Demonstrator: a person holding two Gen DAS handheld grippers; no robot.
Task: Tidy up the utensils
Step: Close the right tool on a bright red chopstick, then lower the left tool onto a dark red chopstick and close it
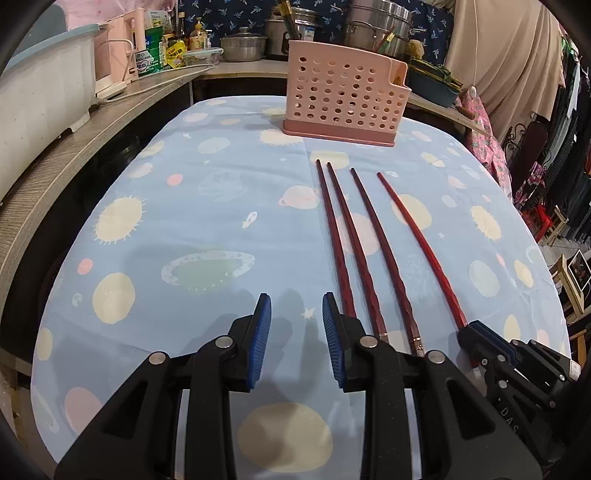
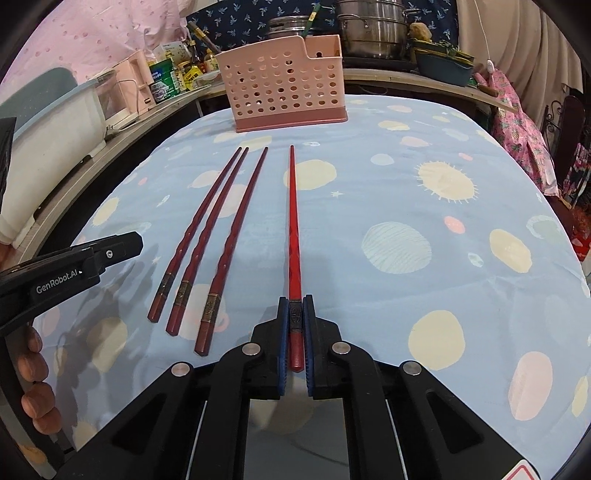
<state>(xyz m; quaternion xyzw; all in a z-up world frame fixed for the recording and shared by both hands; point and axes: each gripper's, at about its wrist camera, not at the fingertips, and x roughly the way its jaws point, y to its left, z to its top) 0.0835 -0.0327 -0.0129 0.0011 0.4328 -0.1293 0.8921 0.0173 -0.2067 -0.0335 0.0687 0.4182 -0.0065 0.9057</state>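
Several dark red chopsticks lie side by side on the blue planet-print tablecloth (image 1: 207, 221). My right gripper (image 2: 295, 306) is shut on the thick end of the rightmost chopstick (image 2: 293, 221), which points toward the pink perforated utensil holder (image 2: 284, 96). Three other chopsticks (image 2: 210, 236) lie to its left. My left gripper (image 1: 296, 306) is open and empty, just left of the chopsticks (image 1: 343, 240). The holder (image 1: 343, 96) stands at the table's far edge. The right gripper (image 1: 480, 332) also shows in the left wrist view, on the rightmost chopstick (image 1: 417, 236).
A wooden shelf (image 1: 92, 125) curves along the left and back with a white tub (image 1: 40, 99), bottles, pots (image 1: 243, 46) and steel steamers (image 2: 373, 29). Clothes hang at the right (image 1: 554, 155). The left gripper body (image 2: 66, 269) sits at the left of the right wrist view.
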